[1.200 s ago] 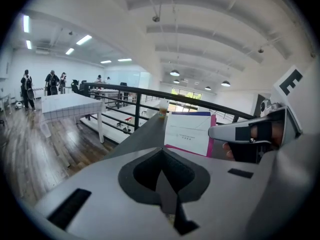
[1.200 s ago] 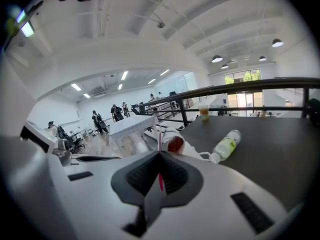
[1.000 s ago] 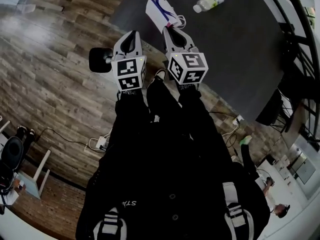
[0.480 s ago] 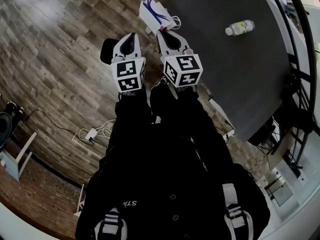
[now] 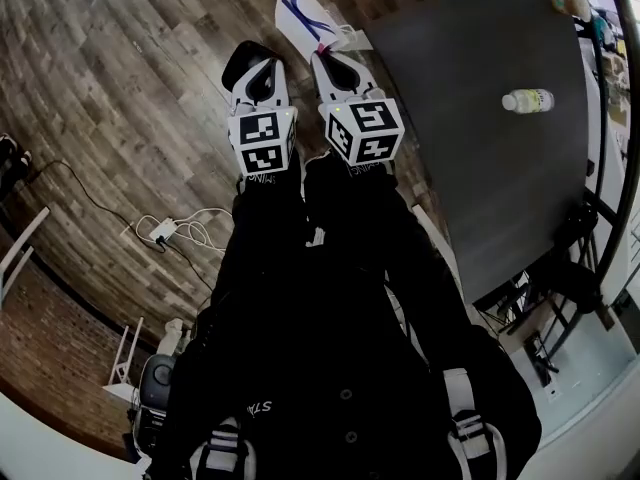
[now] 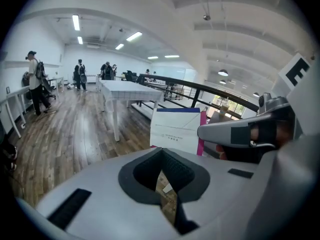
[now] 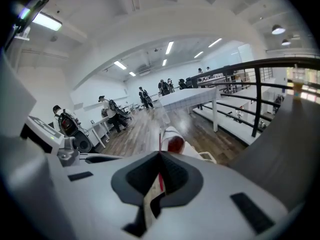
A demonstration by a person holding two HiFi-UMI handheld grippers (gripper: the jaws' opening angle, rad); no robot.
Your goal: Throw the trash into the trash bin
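Biggest thing first: the wooden floor point(image 5: 120, 118) fills most of the head view, w/ the dark worktop point(image 5: 480, 148) off to the right side.

The trash here, imo, is the white paper bag point(image 5: 305, 16) w/ blue stripes. It's not on the worktop or the floor, it's up in the air, pinched by the right gripper point(image 5: 328, 63). Right gripper view shows the jaws closed down to a thin slit on the bag's edge, so you see the bag edge-on, running straight out ahead of the jaws. So the long axis is basically in line w/ the gripper, sticking fwd and away from the person.

The left gripper point(image 5: 258, 70) is right beside it, jaws fully together w/ nothing in them, only floor showing past them. From its view the bag's broad face sits just to the right and a bit ahead, near but not touching afaict.

So the right hand owns the bag and the left is just along for the ride.

There's a dark round thing point(image 5: 238, 60) on the floor, partly hidden under the left gripper's tip, down-left of the bag. Could be the bin, can't tell tbh. If it is, the bag needs to go a bit left and down before letting go.

Smallest: a bottle point(image 5: 527, 99) lying on the worktop, well apart from both grippers.
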